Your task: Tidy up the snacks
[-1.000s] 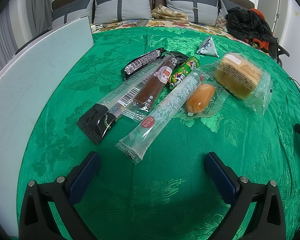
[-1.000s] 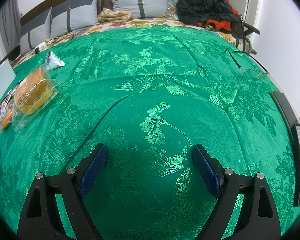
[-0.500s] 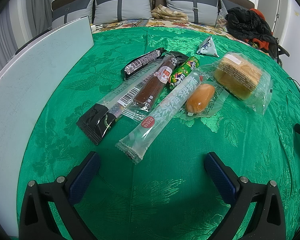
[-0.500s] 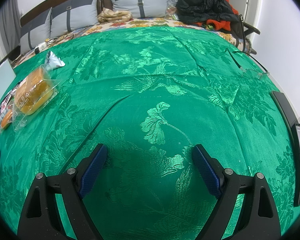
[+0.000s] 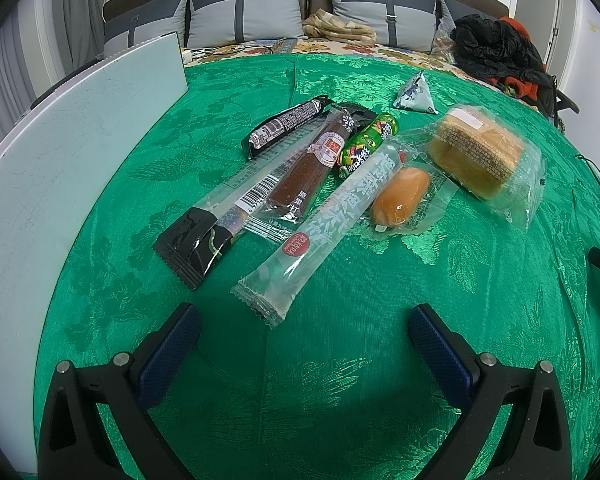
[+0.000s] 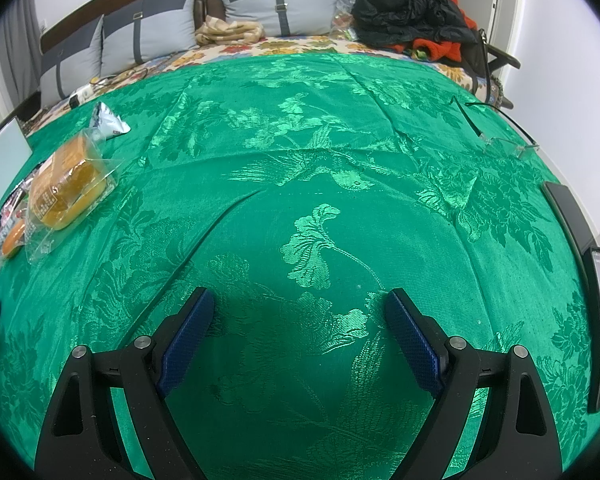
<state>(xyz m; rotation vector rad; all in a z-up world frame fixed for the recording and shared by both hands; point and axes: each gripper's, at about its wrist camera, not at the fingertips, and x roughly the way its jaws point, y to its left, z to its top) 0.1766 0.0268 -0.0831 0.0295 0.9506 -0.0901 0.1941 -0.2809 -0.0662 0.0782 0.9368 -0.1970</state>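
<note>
Both my left gripper (image 5: 300, 336) and right gripper (image 6: 298, 320) hang wide and empty over the green cloth (image 6: 320, 160). The bagged cake (image 5: 476, 156), toward the cloth's right edge, looks soft and crushable; grip lightly across it. The frosted stick pack (image 5: 320, 224), nearest my left jaws, seems light and slippery; take it mid-length.

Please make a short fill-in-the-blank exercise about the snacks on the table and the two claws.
1. The snacks lie on a ____ cloth.
2. The left claw is ____ and holds nothing.
3. The small triangular packet lies ____ from the left claw than the cake does.
4. Between the fingers of the right claw there is only ____.

Missing words: green; open; farther; cloth
</note>
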